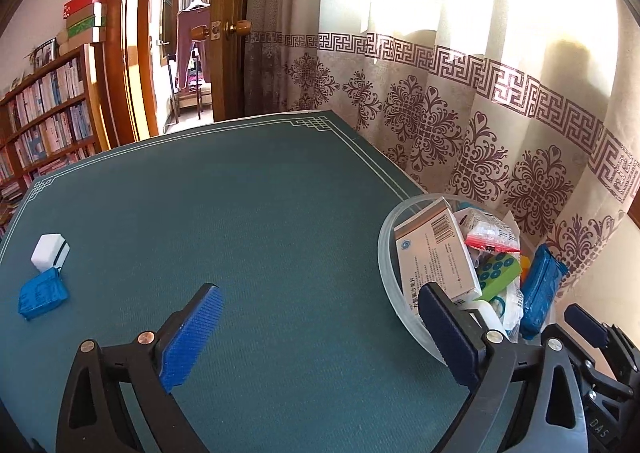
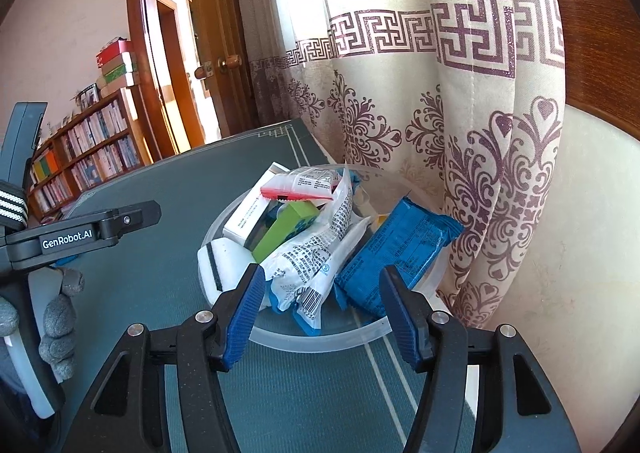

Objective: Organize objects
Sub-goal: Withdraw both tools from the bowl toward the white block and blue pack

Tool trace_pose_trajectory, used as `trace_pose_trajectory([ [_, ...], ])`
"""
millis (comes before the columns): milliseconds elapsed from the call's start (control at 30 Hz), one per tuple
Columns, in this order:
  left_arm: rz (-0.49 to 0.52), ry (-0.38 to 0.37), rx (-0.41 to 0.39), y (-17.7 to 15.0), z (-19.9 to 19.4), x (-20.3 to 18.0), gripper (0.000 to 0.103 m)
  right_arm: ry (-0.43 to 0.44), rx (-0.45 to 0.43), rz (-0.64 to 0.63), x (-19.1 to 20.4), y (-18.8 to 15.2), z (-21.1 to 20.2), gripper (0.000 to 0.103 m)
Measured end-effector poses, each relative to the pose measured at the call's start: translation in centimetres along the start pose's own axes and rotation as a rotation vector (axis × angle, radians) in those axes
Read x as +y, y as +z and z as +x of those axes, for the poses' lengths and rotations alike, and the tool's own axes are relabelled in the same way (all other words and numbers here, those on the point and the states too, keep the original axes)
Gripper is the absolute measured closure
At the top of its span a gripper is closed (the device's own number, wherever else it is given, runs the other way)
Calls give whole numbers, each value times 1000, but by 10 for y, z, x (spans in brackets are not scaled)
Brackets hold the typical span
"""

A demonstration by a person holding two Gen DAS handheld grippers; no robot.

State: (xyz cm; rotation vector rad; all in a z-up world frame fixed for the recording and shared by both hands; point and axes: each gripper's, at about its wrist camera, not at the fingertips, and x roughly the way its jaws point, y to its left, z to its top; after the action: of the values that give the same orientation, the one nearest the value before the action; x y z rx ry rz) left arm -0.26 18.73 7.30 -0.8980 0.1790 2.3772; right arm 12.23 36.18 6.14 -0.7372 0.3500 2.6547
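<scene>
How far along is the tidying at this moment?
Mostly done: the clear bowl is piled with boxes and packets, including a blue packet. Nothing is in hand; the left hand-held gripper and right hand-held gripper are open and empty. Left: a white block and small blue packet on the table.

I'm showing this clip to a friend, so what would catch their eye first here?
Probably the clear bowl at the table's right edge by the patterned curtain, heaped with boxes and packets, a blue packet leaning on its right side. Next, the white block and small blue packet lying alone, far left on the green table mat.
</scene>
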Motion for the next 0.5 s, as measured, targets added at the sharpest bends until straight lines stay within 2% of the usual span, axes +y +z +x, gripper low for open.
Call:
trace_pose_trajectory([
  [500, -84, 114, 14, -10, -5, 59, 1, 67, 8, -49, 40, -3, -2, 39],
])
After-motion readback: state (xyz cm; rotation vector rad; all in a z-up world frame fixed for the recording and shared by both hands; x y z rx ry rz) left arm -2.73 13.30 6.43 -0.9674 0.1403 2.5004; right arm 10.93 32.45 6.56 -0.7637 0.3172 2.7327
